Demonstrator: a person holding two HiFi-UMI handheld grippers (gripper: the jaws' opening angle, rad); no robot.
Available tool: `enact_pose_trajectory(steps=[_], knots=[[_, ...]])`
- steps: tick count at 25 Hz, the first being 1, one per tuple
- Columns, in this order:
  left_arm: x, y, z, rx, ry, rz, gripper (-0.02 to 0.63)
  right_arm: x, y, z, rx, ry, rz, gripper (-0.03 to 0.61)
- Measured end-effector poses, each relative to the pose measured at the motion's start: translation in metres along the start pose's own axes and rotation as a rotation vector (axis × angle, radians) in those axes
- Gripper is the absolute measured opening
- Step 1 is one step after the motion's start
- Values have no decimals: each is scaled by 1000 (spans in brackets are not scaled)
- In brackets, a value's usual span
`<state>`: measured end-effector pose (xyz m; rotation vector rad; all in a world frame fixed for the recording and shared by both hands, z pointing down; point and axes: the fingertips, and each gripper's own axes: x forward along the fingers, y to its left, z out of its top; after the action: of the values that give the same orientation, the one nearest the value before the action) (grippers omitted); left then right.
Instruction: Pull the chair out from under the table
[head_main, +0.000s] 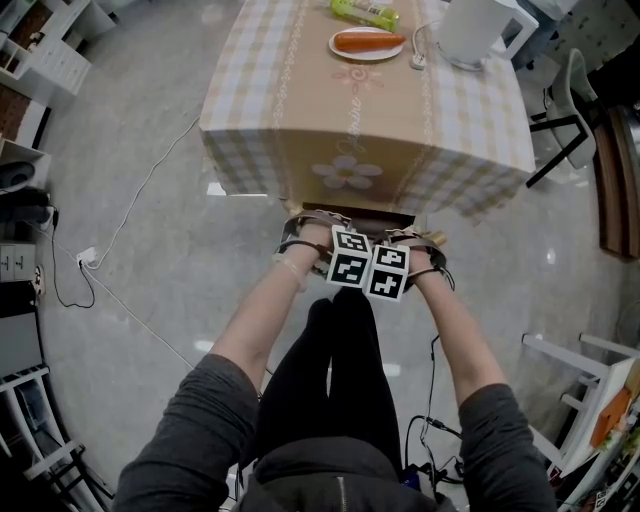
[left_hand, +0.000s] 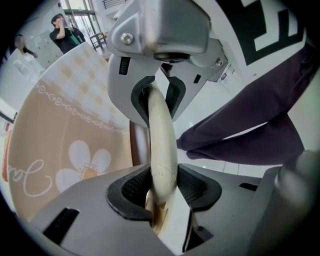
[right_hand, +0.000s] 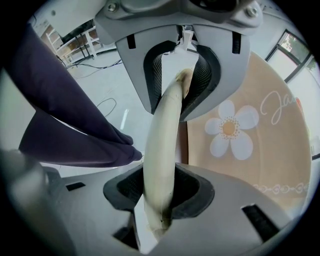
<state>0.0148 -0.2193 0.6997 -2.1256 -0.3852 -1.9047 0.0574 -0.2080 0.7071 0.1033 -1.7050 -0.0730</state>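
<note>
The chair (head_main: 360, 214) is tucked under the table (head_main: 365, 150), which wears a checked beige cloth with a flower print. Only a dark strip of the chair shows at the table's near edge. My left gripper (head_main: 318, 234) and right gripper (head_main: 415, 242) point down side by side onto the chair's back. In the left gripper view the cream top rail (left_hand: 162, 145) runs between the pads of my left gripper (left_hand: 162, 192), which is shut on it. The right gripper view shows the same rail (right_hand: 162, 140) pinched by my right gripper (right_hand: 160, 192).
On the table are a plate with a carrot (head_main: 367, 43), a green bottle (head_main: 365, 12) and a white kettle (head_main: 470, 30). A second chair (head_main: 575, 110) stands at the right, a white cable (head_main: 130, 210) crosses the floor at the left, and the person's dark-clad legs (head_main: 335, 370) are just behind the grippers.
</note>
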Motion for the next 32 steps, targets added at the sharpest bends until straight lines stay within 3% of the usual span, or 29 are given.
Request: enact_pose_trajectory(steps=[32], knots=[[1,-88,14,9,-50,19,164,-4,87,17,-3,47,33,135]])
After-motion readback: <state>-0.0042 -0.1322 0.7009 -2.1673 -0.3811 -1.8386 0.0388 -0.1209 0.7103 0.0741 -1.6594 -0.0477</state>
